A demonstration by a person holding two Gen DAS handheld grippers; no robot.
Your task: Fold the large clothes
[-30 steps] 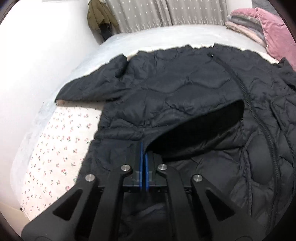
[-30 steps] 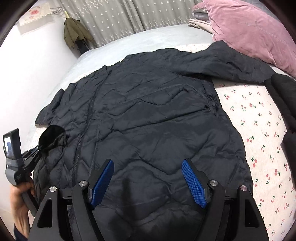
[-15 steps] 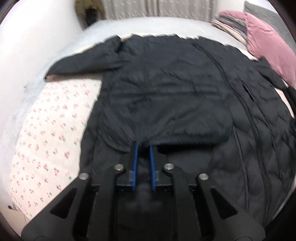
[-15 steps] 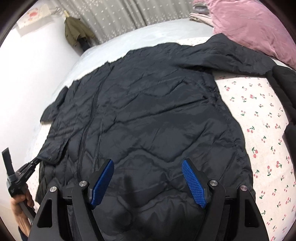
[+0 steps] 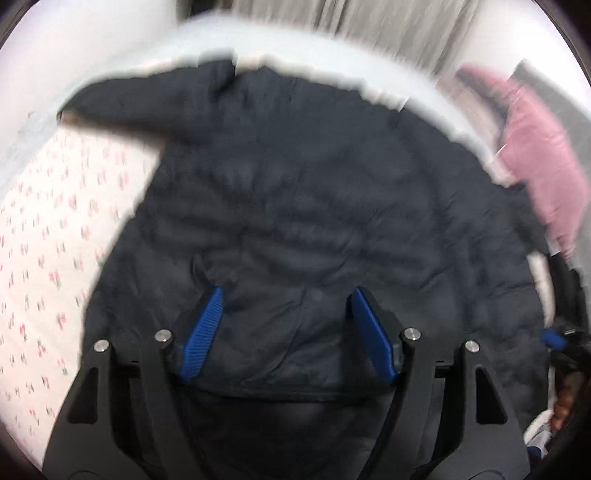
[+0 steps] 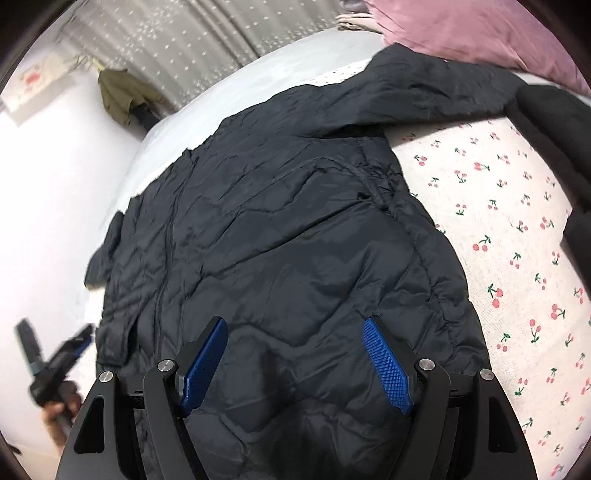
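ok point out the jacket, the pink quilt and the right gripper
jacket (image 6: pixel 295 229): right wrist view, on the quilted front panel.
pink quilt (image 6: pixel 461 33): right wrist view, on its folded top face.
right gripper (image 6: pixel 295 365): right wrist view, midway between the blue pads, which stand open.

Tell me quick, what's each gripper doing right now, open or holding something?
Left gripper: open, holding nothing, above the black jacket.
Right gripper: open, holding nothing, over the jacket's lower part.
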